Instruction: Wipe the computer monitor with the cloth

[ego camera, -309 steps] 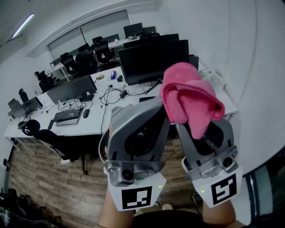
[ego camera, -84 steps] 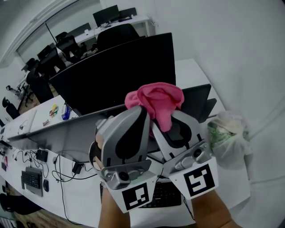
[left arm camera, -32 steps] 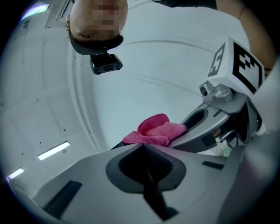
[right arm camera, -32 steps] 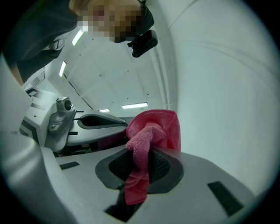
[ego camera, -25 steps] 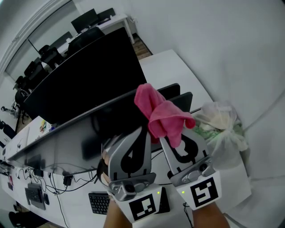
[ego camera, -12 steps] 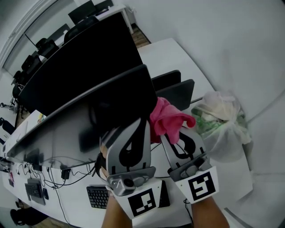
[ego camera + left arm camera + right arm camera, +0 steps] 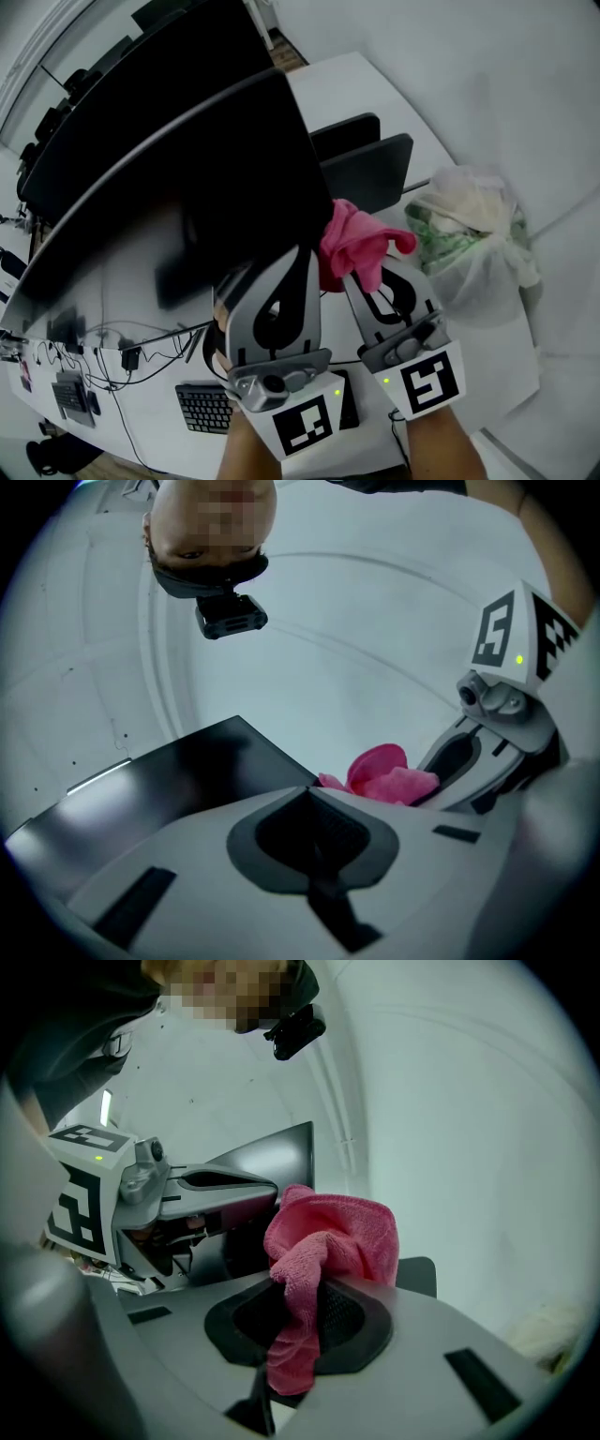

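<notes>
Holding the pink cloth (image 7: 354, 242) bunched up in the right claw (image 7: 367, 279): its jaws are pinched on a fold, with most of the fabric puffing out past the tips. The left claw (image 7: 295, 264) sits just beside it on the left, jaws pressed together with nothing between them. The cloth is right at the near right edge of the big black computer monitor (image 7: 169, 169), down by the lower corner. I honestly can't tell whether it's touching the glass or sitting just off it. My read is the wipe is at the very start at best. The cloth is gripped and brought up to the screen, so that part's done. The whole dark panel stretching off to the left and far side looks like it needs covering, and I see no streaks or clean patches to say otherwise. On the white surface (image 7: 375, 94) there's a knotted plastic bag (image 7: 469, 234) to the right and a keyboard (image 7: 204, 408) near left, both well clear of the screen.
</notes>
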The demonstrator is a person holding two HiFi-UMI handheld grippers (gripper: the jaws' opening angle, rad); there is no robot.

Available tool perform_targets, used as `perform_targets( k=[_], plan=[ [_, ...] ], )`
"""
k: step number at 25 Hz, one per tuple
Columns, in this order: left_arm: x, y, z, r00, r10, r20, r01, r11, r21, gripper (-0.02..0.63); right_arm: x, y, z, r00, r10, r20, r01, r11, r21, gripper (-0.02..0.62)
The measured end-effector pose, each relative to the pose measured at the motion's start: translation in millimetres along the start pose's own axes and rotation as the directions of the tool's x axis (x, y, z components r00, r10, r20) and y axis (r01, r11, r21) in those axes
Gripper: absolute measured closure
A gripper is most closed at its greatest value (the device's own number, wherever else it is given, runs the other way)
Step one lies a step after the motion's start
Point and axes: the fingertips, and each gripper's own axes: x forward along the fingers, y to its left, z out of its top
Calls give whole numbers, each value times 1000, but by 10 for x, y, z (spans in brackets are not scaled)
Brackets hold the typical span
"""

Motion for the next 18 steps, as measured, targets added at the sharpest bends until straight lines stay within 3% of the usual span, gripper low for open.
perform_targets(
  k=[18],
  plan=[
    [-318,-706,-666,990,-106,-98,101,993,-54,600,-201,69,-1034,978,-48,-203,64,995,71,532]
  ],
)
